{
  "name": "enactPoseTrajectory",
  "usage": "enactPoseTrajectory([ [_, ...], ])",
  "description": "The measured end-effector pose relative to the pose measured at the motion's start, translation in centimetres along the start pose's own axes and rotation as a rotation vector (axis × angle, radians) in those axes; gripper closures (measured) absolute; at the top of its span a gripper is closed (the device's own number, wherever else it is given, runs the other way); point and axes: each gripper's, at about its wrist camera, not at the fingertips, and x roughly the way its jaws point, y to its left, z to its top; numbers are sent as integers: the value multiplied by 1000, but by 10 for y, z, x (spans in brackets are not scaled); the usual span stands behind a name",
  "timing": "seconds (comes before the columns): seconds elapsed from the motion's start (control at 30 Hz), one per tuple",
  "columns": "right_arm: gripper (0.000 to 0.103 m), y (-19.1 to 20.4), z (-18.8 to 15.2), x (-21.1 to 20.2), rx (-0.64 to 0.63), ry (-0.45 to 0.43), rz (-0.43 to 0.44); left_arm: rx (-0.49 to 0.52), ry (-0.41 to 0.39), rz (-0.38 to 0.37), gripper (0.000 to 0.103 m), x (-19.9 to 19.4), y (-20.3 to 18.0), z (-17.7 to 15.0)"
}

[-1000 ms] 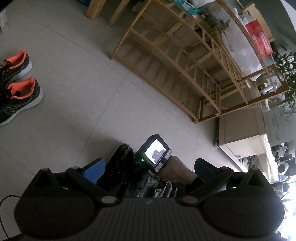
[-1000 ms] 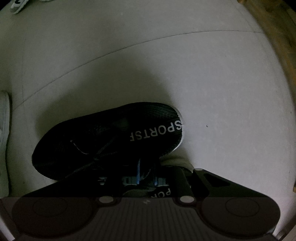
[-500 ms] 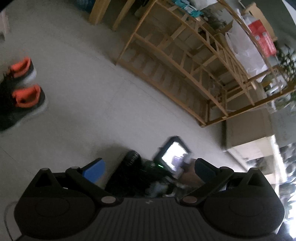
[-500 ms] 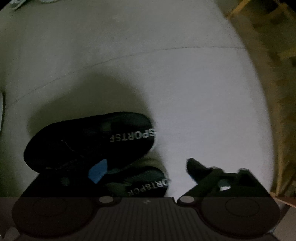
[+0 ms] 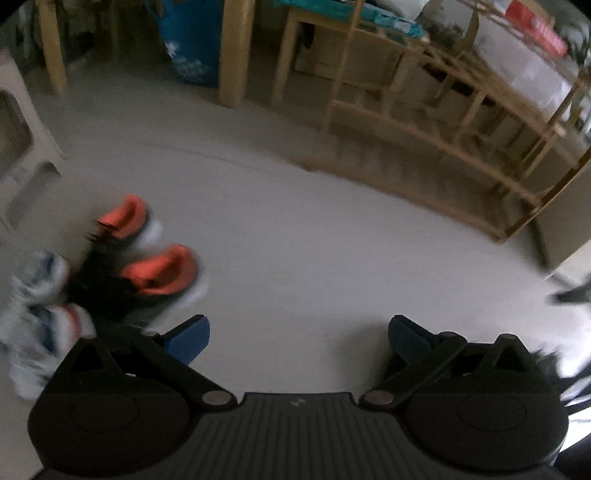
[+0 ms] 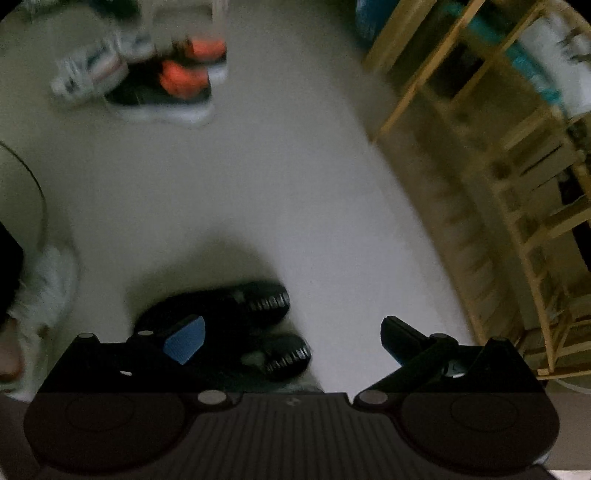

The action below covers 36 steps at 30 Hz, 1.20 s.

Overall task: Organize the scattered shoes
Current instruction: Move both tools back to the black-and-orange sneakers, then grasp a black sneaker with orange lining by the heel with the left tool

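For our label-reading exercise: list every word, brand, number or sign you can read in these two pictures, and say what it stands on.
None can be read.
Black shoes: white lettering on the heels, too blurred to read.
Red box on the wooden rack: light print, too blurred to read.
Blue bag: white marks, no legible text.

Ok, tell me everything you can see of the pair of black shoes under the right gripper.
The pair of black mesh-looking sports shoes lies side by side on the pale tiled floor, both upright on their soles, their ends with blurred white lettering pointing right in the right wrist view. They look close together, possibly touching; blur hides it. A shadow falls around them. The right hand-held gripper hangs open above them, holding neither. Its blue pad overlaps the upper shoe in the picture only.
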Motion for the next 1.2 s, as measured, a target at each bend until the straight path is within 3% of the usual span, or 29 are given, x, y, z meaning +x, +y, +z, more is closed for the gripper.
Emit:
enactPoseTrajectory([
  [0.2, 0, 6, 0, -66, 59, -189, 27, 29, -29, 64, 0, -24, 80, 15],
  [0.33, 0, 2, 5, -73, 113, -218, 36, 47, -8, 50, 0, -1, 114, 19],
  [0.47, 0, -3, 10, -70, 169, -212, 46, 84, 3, 49, 0, 50, 122, 15],
  [0.6, 0, -8, 9, -58, 214, -176, 58, 107, 74, 5, 0, 127, 110, 14],
  [0.83, 0, -20, 3, -44, 302, -113, 79, -19, 138, -78, 0, 231, 104, 33],
  [1.13, 0, -20, -9, -30, 308, -43, 94, -120, 303, -84, 0, 322, 107, 46],
  [1.17, 0, -20, -11, -29, 307, -38, 95, -136, 308, -86, 4, 325, 107, 45],
  [1.2, 0, -20, -13, -29, 309, -31, 95, -164, 295, -77, 57, 325, 108, 43],
])
